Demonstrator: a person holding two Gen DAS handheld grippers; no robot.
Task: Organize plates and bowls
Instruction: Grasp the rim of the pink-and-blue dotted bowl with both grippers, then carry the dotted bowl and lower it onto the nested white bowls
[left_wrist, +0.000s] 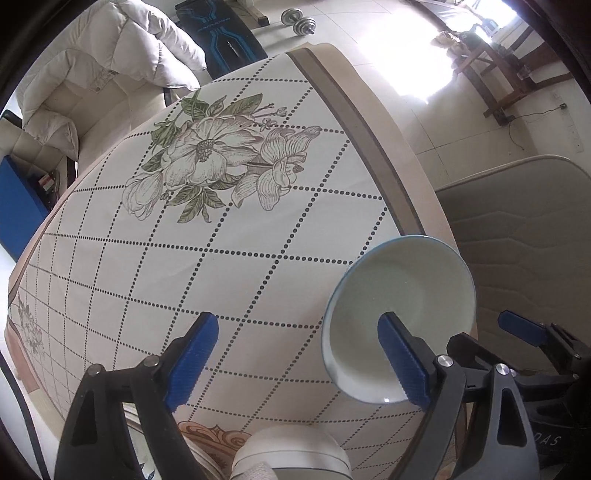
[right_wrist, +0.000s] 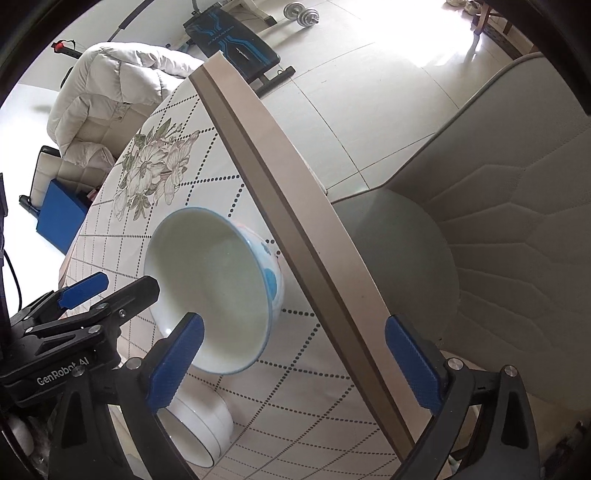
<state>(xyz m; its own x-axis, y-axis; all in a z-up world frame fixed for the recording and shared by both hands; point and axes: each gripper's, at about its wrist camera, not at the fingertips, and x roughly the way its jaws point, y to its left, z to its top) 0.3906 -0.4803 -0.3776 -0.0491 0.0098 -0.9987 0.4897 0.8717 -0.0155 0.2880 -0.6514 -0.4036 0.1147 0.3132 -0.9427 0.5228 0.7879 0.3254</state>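
Two grippers, both spread wide, flank a white bowl (left_wrist: 399, 317) at the frame's lower right; left gripper (left_wrist: 299, 365), right gripper (right_wrist: 295, 369). Only the right wrist view shows its blue-patterned side and a second bowl (right_wrist: 201, 424) at bottom.

Pale floor tiles (left_wrist: 351, 22) glare under strong daylight, with a dumbbell (left_wrist: 298, 21) and black-blue exercise bench (left_wrist: 221, 33) beyond the floral-clothed surface (left_wrist: 221, 240), a cream padded coat (left_wrist: 110, 48) and a grey upholstered chair (right_wrist: 517, 206) alongside.

Floral tablecloth (left_wrist: 229, 236); chair (right_wrist: 517, 206); dumbbell (left_wrist: 298, 21)
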